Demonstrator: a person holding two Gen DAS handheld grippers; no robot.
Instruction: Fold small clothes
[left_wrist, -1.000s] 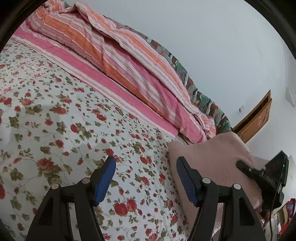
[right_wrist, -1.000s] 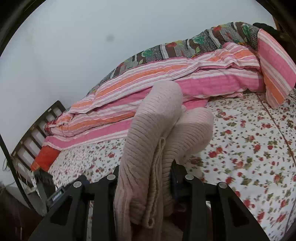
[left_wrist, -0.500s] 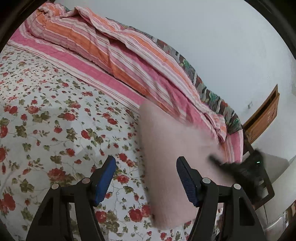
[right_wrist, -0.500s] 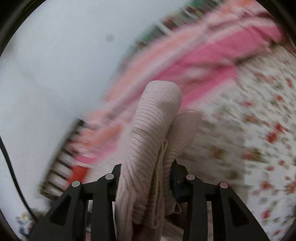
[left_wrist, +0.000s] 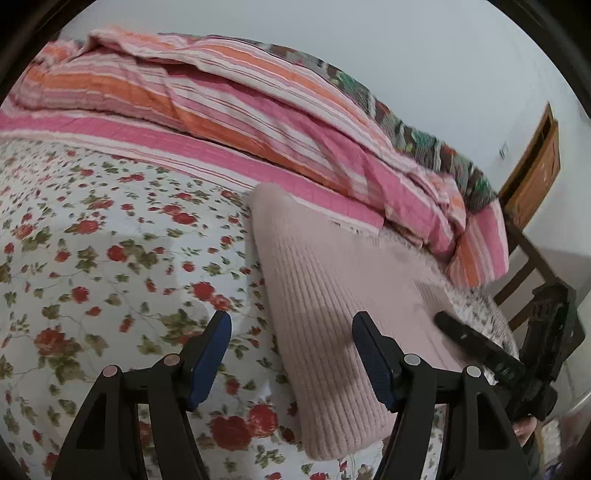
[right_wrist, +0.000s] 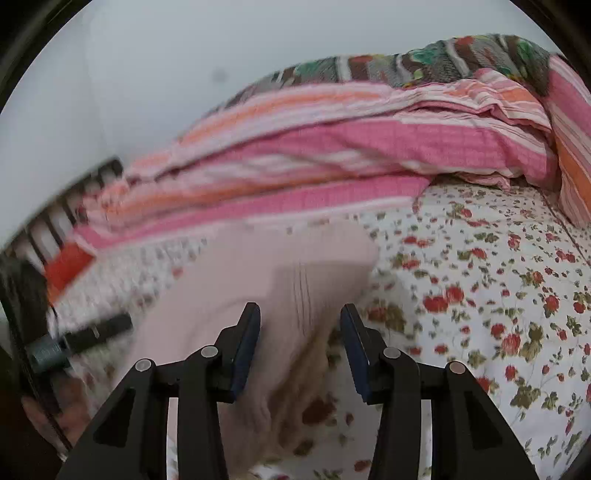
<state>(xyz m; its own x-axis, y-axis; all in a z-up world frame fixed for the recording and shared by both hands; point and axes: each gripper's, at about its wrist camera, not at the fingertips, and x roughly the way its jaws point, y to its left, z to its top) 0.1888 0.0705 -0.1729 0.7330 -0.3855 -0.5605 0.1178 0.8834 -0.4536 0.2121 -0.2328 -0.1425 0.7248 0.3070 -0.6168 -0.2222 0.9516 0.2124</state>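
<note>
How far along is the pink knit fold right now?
Done: the pink knit garment lies doubled over on the floral sheet. In hand: the right gripper is opening and letting go of its edge; the left gripper hangs open beside it. Left: smoothing, possibly another fold.

I see a ribbed, matt pink knit garment (left_wrist: 332, 295) at lower centre, on smooth printed cotton sheet (left_wrist: 92, 240); crinkled striped quilt (left_wrist: 240, 92) above; varnished wood door (left_wrist: 535, 173) upper right.
</note>
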